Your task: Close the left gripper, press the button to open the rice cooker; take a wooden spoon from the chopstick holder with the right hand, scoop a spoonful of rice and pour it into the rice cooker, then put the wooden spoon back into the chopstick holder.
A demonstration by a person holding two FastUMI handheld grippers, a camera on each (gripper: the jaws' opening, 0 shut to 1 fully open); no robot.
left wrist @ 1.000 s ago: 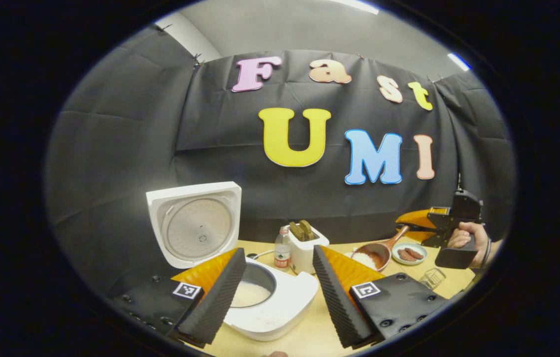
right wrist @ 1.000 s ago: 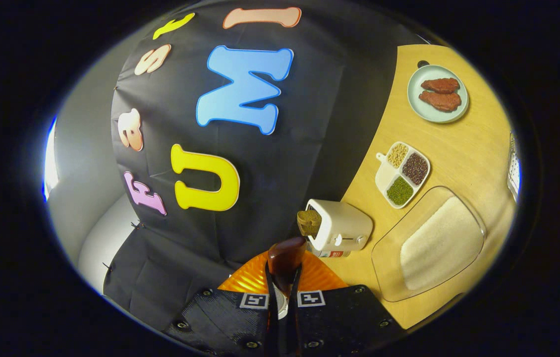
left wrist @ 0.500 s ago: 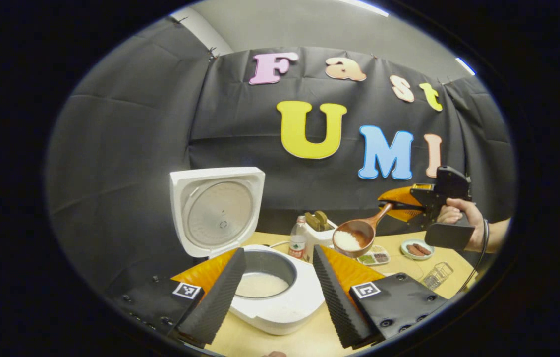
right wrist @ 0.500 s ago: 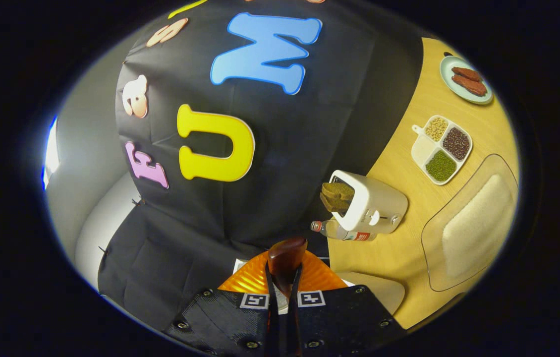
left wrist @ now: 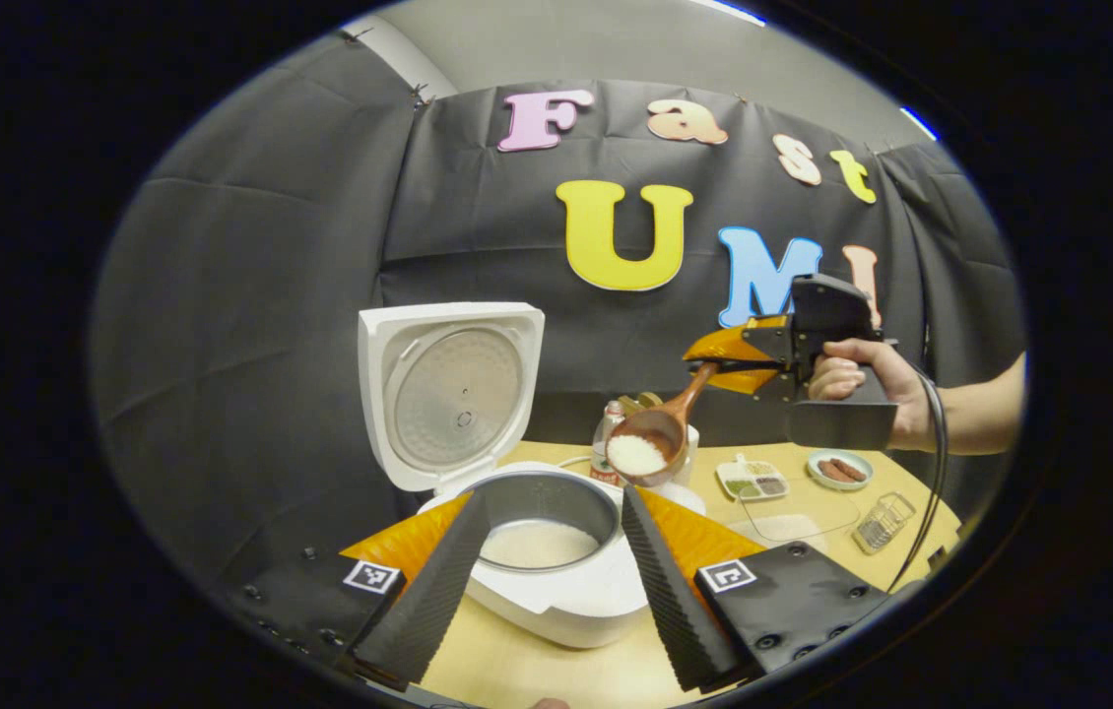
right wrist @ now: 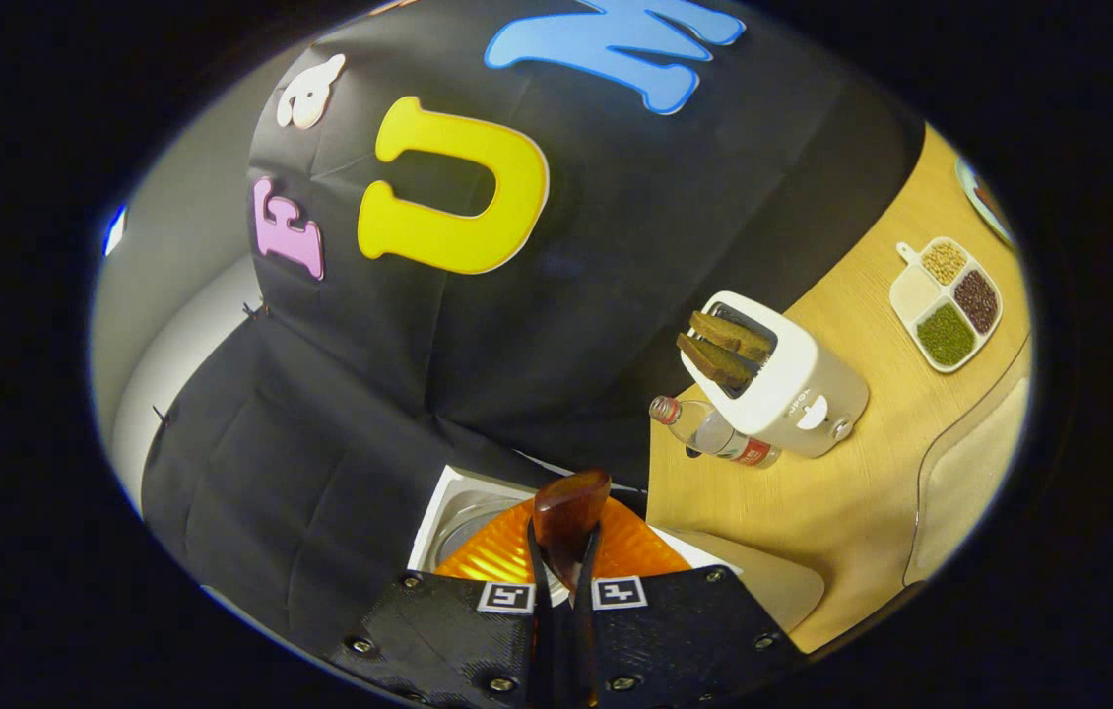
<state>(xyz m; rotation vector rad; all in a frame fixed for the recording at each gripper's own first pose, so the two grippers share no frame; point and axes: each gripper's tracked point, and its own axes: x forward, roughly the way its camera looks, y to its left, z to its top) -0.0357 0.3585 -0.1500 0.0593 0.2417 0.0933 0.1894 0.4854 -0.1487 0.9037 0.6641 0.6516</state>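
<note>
White rice cooker, brown wooden spoon, tan table.

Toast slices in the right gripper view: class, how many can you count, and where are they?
2. Both toast slices stand side by side in the slots of the white toaster on the table, beside the water bottle.

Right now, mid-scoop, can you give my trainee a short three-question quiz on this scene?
1. True or false: the cooker lid is shut.
2. What does the right gripper hold? A) bottle B) spoon C) plate
3. Fill in: the spoon bowl carries ____.

Key: 1 false, the lid stands open. 2 B, the fingers are clamped on the spoon's handle. 3 rice, carried above the cooker's far rim.
</note>
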